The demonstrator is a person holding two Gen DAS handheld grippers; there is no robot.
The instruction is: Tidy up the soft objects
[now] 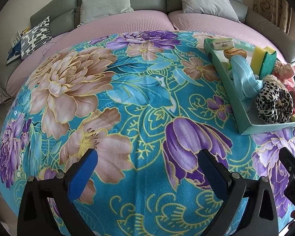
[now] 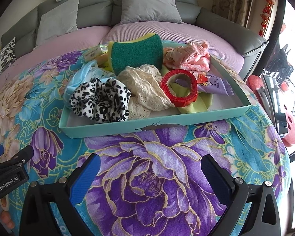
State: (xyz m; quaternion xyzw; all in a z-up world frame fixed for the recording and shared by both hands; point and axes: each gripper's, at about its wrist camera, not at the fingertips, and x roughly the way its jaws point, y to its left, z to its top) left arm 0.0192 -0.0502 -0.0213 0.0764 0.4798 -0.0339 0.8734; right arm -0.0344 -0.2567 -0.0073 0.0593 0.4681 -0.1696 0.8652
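A shallow teal tray [image 2: 186, 121] sits on the flowery blanket [image 2: 157, 167], and the soft things are piled inside it. A spotted black-and-white scrunchie [image 2: 100, 100] lies by the tray's near left corner. A cream lace cloth [image 2: 145, 86] touches it in the middle. A red tape ring [image 2: 179, 87] rests just beside the lace. A green and yellow sponge [image 2: 136, 56] leans at the far edge, with pink fluffy cloth [image 2: 186, 58] near the far right corner. The right gripper [image 2: 149, 173] hangs wide open over the blanket, holding nothing. The left gripper [image 1: 147, 167] is wide open too, also empty.
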